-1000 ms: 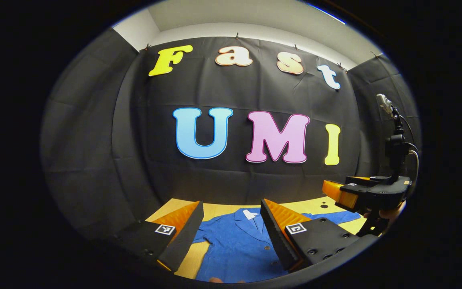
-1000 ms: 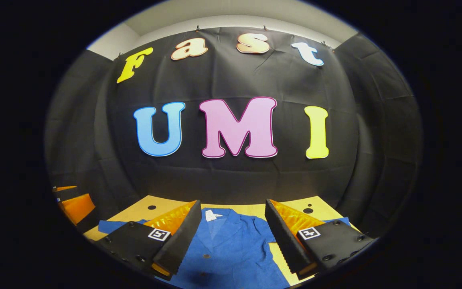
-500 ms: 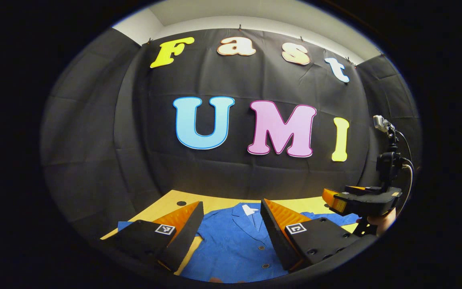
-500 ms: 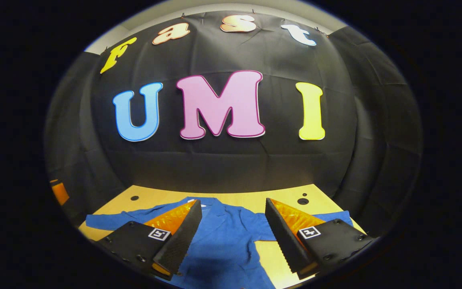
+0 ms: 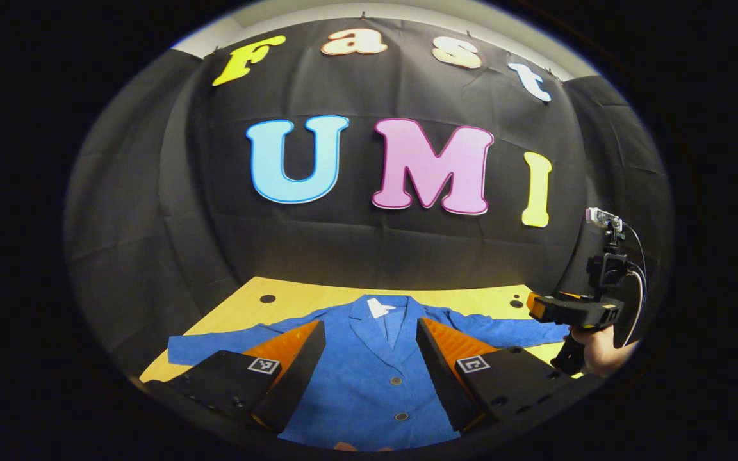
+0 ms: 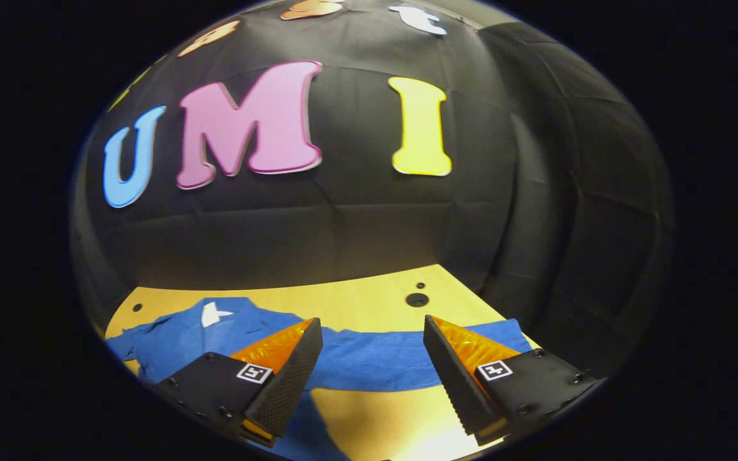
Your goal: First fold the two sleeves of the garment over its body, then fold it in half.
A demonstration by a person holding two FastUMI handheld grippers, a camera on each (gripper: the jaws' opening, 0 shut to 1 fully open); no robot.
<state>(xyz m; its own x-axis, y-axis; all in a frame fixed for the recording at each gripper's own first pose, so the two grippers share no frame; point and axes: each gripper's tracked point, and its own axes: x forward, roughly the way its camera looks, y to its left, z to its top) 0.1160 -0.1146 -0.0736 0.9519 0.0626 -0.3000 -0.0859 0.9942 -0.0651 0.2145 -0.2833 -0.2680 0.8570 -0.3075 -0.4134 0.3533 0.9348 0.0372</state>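
- Since one second ago, more of the table (image 5: 318, 296) is brought into the left gripper view, and the right gripper view is turned toward the garment's right-hand sleeve.
- A yellow wooden table is seen against the black cloth wall (image 5: 369, 250); small dark holes (image 6: 417, 299) are noted near its far edge.
- A blue jacket (image 5: 375, 371) is laid flat on the table, front up, collar toward the wall, with a white label (image 5: 378, 308) at the neck and buttons down the front.
- Both sleeves are stretched outward, unfolded: one sleeve (image 5: 228, 339) toward the left of the left gripper view, the other sleeve (image 6: 375, 358) across the right gripper view.
- The left gripper (image 5: 369, 358) is held above the jacket's chest, fingers spread wide, nothing pinched.
- The right gripper (image 6: 372, 365) is held over the outstretched sleeve, fingers spread wide, nothing between them; contact with the cloth cannot be told.
- In the left gripper view the right gripper is also seen at the far right, gripped by a hand (image 5: 599, 349) near the sleeve's cuff.
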